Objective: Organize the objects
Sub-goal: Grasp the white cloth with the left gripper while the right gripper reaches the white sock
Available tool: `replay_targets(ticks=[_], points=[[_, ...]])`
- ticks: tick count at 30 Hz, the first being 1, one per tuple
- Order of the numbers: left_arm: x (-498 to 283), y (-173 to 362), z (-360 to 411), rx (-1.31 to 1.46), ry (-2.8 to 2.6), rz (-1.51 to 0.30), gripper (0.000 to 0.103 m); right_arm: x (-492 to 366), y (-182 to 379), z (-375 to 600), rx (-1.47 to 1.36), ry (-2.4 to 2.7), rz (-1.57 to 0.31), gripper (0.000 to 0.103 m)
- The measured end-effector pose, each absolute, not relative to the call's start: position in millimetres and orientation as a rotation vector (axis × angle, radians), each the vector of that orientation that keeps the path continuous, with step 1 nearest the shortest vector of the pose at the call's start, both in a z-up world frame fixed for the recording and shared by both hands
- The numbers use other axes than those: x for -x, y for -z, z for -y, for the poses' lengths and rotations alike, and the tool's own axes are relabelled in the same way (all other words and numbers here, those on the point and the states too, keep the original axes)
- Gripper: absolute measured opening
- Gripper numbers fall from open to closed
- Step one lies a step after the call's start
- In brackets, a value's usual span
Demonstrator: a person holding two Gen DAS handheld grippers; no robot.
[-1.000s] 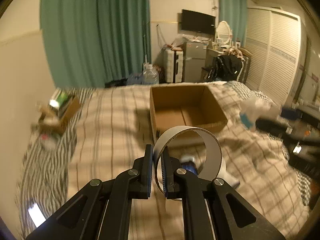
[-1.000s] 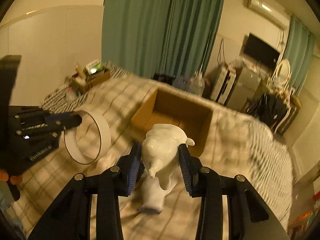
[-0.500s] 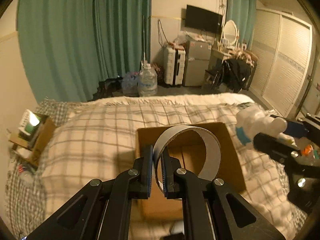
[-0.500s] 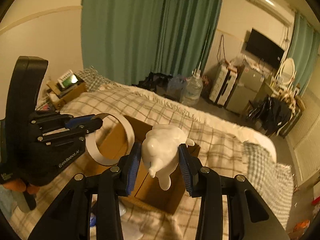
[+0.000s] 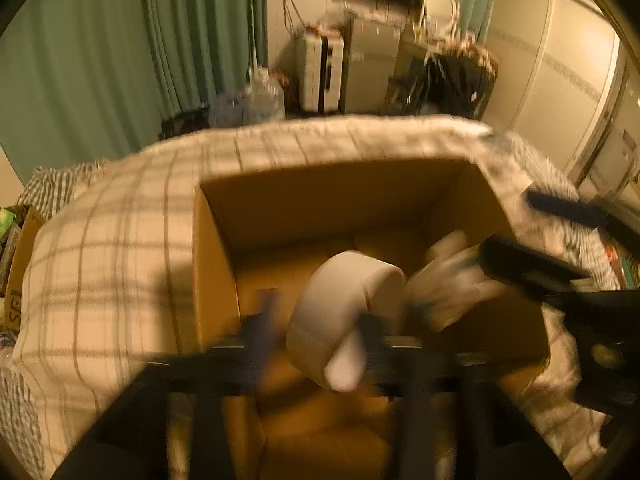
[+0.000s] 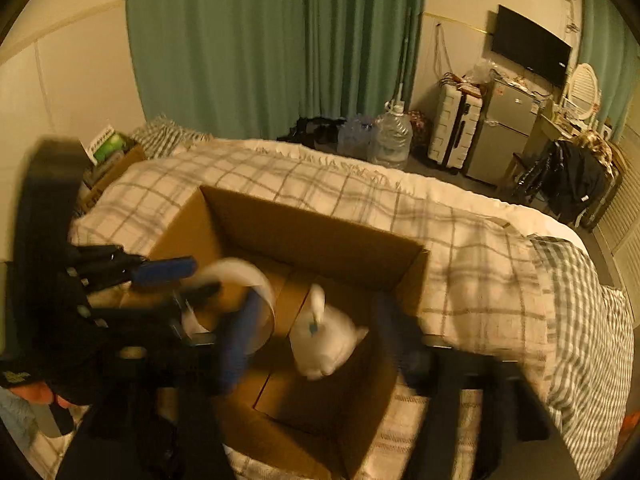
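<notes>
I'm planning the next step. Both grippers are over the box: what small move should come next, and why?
Probably lift both grippers straight up, clear of the box. The left gripper's jaws look spread, with the tape ring loose between them. The right gripper's jaws stand wide of the white figure, which is down inside the box. Blur leaves this unsure.

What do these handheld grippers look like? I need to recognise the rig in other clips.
Both are matte black plastic. The left gripper has long, slim fingers with blue pads on a chunky black body; a fingertip of the bare hand holding it shows beneath. The right gripper has the same black fingers with blue pads. Motion blur hides any markings; no cables or sleeves show.
</notes>
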State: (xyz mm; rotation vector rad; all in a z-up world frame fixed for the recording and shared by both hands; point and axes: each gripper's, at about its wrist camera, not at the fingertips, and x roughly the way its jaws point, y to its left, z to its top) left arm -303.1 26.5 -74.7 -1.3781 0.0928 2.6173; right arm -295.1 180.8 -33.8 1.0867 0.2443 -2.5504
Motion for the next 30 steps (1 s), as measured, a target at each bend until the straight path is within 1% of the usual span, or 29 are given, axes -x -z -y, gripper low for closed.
replay_targets(ticks=[1,2,3,6,7,9,13,18,21,24,27,30], points=[[299,74,-27,1.363,-2.614,-0.09,0.077,290,27,-184,-1.076,2.568,-0.238,0.072],[291,70,-26,1.338,-2.64,-0.093,0.077,284,19,-188,-1.063,2.581,-0.233,0.073],[285,67,-25,1.326,-2.662,-0.102,0.08,279,12,-191,-1.054,2.591,-0.231,0.073],[265,52,-22,1.293,-2.679,-0.101,0.085,254,-16,-197,-1.033,2.645,-0.257,0.078],[255,43,-20,1.271,-2.687,-0.088,0.091,243,-26,-200,-1.017,2.663,-0.274,0.079],[236,26,-15,1.231,-2.715,-0.078,0.096,218,-46,-205,-0.983,2.688,-0.302,0.082],[195,-6,-5,1.164,-2.744,-0.042,0.096,165,-77,-212,-0.947,2.723,-0.358,0.084],[145,-28,5,1.107,-2.779,0.005,0.096,105,-90,-207,-0.864,2.748,-0.453,0.085],[113,-29,13,1.1,-2.817,0.035,0.096,74,-89,-199,-0.835,2.727,-0.452,0.085],[91,-18,14,1.096,-2.862,0.005,0.096,56,-75,-189,-0.831,2.718,-0.436,0.085],[67,8,14,1.107,-2.904,-0.029,0.096,46,-47,-181,-0.86,2.733,-0.409,0.085],[50,43,16,1.169,-2.935,0.013,0.096,46,-8,-178,-0.89,2.738,-0.305,0.085]])
